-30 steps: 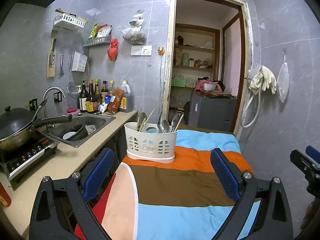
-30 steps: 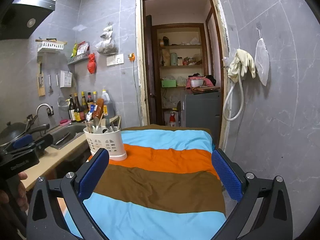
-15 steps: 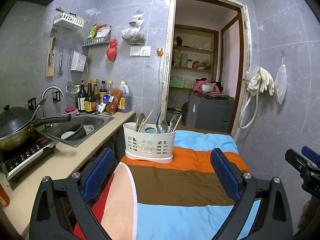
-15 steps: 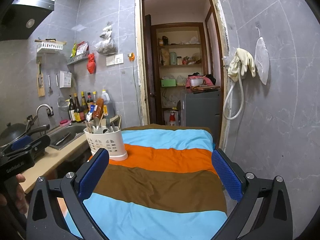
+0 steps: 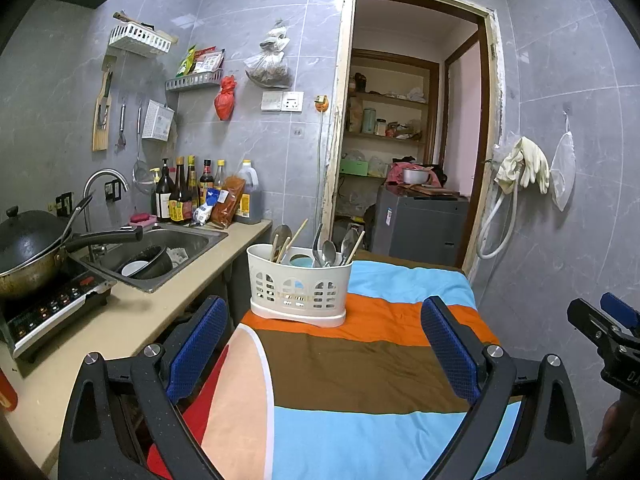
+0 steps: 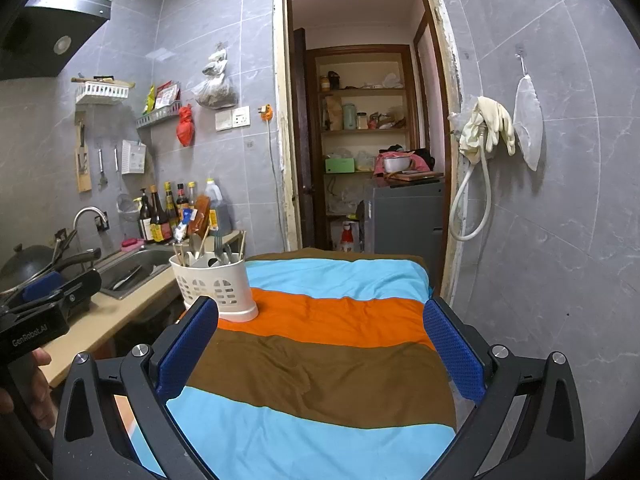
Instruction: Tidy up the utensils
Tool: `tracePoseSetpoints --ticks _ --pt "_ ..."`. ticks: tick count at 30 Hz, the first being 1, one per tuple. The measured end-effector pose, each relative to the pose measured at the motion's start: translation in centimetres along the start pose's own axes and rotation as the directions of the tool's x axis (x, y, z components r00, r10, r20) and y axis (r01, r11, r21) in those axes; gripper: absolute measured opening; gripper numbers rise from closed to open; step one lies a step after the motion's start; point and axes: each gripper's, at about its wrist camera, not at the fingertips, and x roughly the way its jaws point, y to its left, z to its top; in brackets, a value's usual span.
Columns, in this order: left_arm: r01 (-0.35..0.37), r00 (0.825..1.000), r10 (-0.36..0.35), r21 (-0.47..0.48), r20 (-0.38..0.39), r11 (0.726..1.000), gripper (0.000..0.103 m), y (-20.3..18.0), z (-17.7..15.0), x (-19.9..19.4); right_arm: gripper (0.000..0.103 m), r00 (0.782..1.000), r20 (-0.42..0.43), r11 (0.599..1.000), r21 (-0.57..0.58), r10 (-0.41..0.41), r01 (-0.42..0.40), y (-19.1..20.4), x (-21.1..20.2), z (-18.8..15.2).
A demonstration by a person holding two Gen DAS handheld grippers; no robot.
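A cream plastic utensil caddy (image 5: 298,286) stands on the striped cloth table (image 5: 360,364) at its far left corner. It holds several spoons (image 5: 326,250) and wooden chopsticks (image 5: 294,238). It also shows in the right wrist view (image 6: 218,286). My left gripper (image 5: 326,346) is open and empty, held above the table, short of the caddy. My right gripper (image 6: 318,350) is open and empty over the table's middle, with the caddy ahead on the left.
A counter (image 5: 104,332) runs along the left with a sink (image 5: 160,250), a wok (image 5: 28,246) on an induction hob and bottles (image 5: 180,196). An open doorway (image 5: 404,140) lies behind the table. The wall with hung gloves (image 5: 524,164) is on the right.
Both grippers have shifted only slightly; the caddy sits a little lower and closer in the views. Nothing was taken hold of or let go.
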Motion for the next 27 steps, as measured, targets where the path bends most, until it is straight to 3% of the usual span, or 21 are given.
tracePoseSetpoints --ticks 27 --pt "0.001 1.000 -0.001 -0.004 0.000 1.000 0.095 0.09 0.16 -0.08 0.103 1.000 -0.005 1.000 0.000 0.001 -0.001 0.35 0.05 0.06"
